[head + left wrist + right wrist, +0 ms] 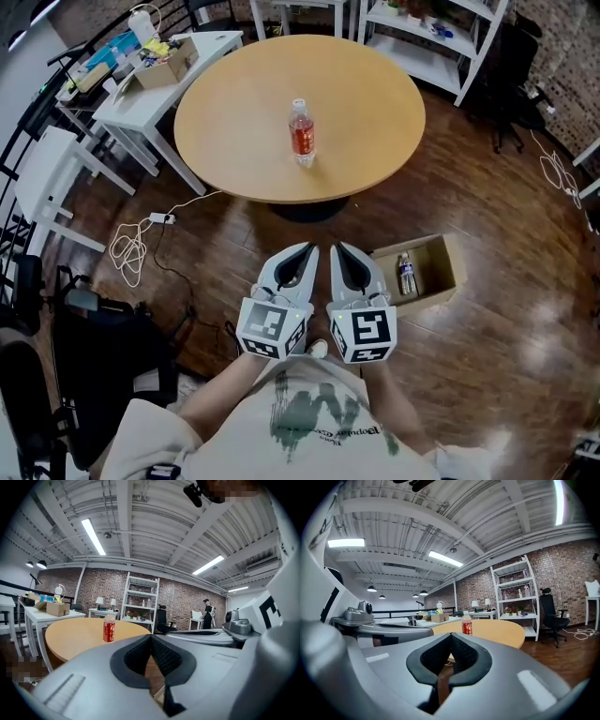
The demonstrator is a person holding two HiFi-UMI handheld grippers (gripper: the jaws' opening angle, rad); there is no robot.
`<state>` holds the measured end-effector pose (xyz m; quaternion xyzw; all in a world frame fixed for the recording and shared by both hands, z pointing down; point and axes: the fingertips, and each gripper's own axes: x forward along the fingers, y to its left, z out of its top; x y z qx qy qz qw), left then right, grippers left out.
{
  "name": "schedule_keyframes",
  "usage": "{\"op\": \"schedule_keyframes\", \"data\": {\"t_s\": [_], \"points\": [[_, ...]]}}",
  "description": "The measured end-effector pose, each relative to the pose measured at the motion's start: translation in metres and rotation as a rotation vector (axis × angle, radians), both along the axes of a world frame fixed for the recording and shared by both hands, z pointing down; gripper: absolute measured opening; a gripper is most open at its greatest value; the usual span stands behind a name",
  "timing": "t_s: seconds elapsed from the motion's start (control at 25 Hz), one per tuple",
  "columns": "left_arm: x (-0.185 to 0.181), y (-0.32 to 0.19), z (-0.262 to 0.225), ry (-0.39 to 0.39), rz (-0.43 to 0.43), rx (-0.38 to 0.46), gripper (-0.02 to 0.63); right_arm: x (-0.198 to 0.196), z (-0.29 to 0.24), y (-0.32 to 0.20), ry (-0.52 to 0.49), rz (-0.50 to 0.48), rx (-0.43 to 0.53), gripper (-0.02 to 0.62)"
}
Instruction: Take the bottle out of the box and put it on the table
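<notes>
Bottle [301,133] upright mid-worktop [375,103], clear of every edge: one placement looks done.
Second bottle [406,275] lies in box [450,272] on the floor, likely left to do; left claw [307,249] and right claw [338,249] both closed, empty.

A white desk [214,42] is seen at the upper left, with an open cardboard carton [164,64] set on it among small clutter. White shelving [427,47] is placed against a brick wall [183,602]. A power strip [161,218] and a coiled white cable [129,251] are laid on the dark wooden floor [506,337]. A black office chair [548,613] is parked beside the shelving.
</notes>
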<state>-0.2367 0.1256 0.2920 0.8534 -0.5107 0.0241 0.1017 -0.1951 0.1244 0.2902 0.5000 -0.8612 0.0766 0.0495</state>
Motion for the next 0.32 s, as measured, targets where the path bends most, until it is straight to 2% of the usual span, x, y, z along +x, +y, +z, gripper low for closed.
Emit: {"op": "schedule_keyframes", "data": {"t_s": [0.32], "points": [[0.000, 0.017, -0.002, 0.002, 0.003, -0.003, 0.000, 0.000, -0.003, 0.016, 0.009, 0.001, 0.001, 0.000]]}}
